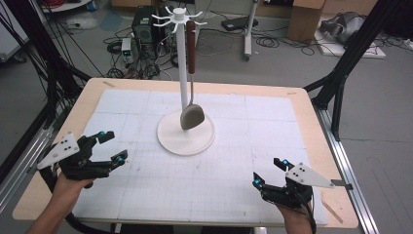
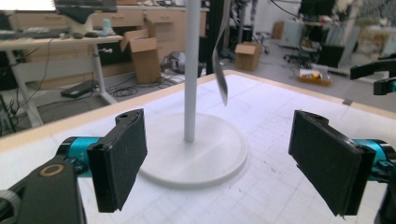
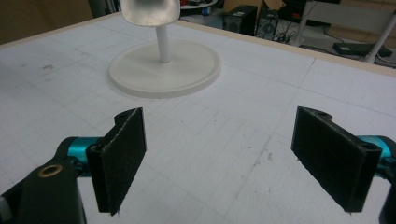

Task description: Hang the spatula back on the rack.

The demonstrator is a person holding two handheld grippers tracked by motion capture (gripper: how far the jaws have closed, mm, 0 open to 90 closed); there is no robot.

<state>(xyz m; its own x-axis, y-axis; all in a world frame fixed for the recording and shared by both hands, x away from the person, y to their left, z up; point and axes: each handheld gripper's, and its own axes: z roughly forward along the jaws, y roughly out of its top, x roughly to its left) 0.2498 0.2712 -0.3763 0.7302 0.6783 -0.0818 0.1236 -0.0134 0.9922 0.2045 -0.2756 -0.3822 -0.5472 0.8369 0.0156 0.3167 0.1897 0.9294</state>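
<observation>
Table [image 1: 122, 87]: one, with a white gridded mat covering most of its top.
Rack [image 1: 184, 131]: one white stand, a round base near the mat's middle, a single upright pole, a crown of hooks at the top.
Spatula [image 1: 192, 114]: one, brown handle hung from a hook, grey blade down, just above the base and beside the pole.
Left gripper [image 1: 113, 146]: one, at the mat's left edge, jaws spread wide with nothing between them; in the left gripper view the pole and hanging blade stand ahead, framed between the two pads.
Right gripper [image 1: 269, 171]: one, near the mat's front right corner, jaws wide apart and empty.
Spatula to grippers: well apart from both, farther up the table; nearer the left one.
Pads: four, two per gripper, all bare.
</observation>
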